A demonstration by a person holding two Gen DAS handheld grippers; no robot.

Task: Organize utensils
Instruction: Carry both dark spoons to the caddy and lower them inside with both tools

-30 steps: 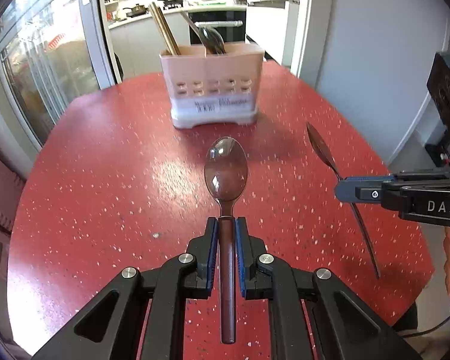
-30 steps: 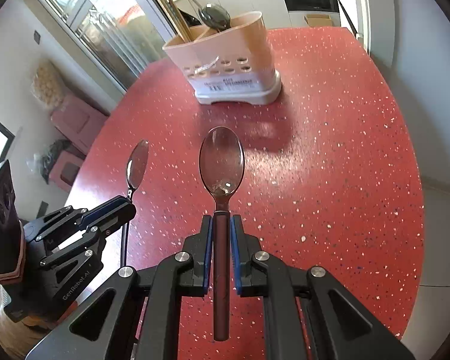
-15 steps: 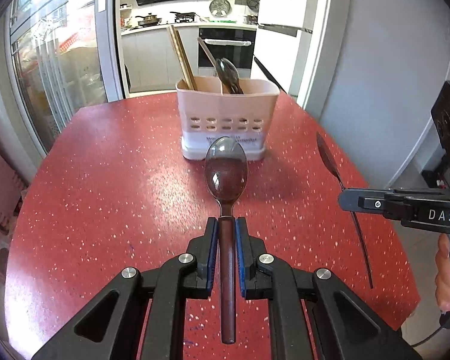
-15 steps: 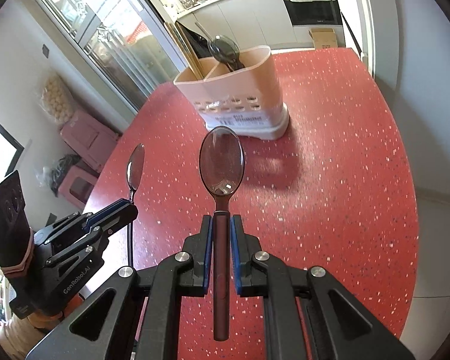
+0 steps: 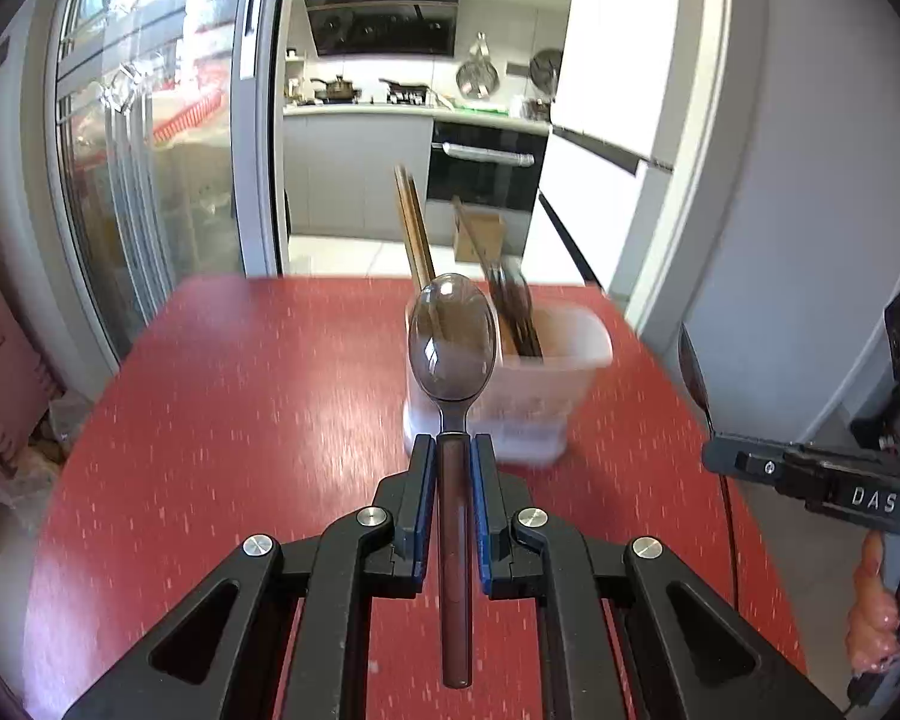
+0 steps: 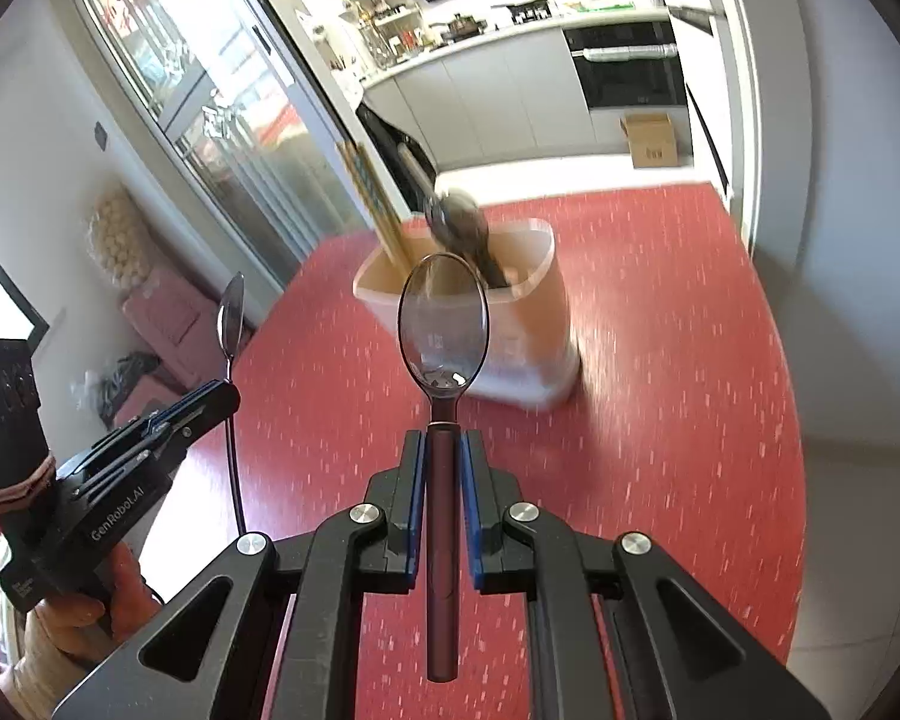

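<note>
Left claw (image 5: 453,468): I have it clamped on the dark handle of a spoon (image 5: 453,345), blue pads pressed to both sides, bowl pointing to 12 o'clock.
Left spoon's place: in my left wrist view its bowl overlaps the near left wall of the utensil holder (image 5: 540,396); it is lifted clear of the surface.
Right claw (image 6: 444,462): pinched tight on a second spoon (image 6: 443,324) by the handle, bowl up at 12 o'clock, handle end sticking back past the pads.
Right spoon's place: in my right wrist view its bowl sits in front of the holder's near rim, off the surface.
Other claw seen: from the right wrist view the left claw is at 9 o'clock, its spoon upright and thin; a hand (image 6: 84,612) grips the body below it.
Utensil holder: pale plastic caddy, blurred, at 12 to 1 o'clock on the red speckled surface (image 5: 240,420).
Already in the holder: wooden chopsticks (image 5: 414,234) leaning toward 11 o'clock, and dark utensils (image 5: 513,306) beside them.
Beyond: kitchen with an oven (image 5: 486,168) at 12 o'clock.
</note>
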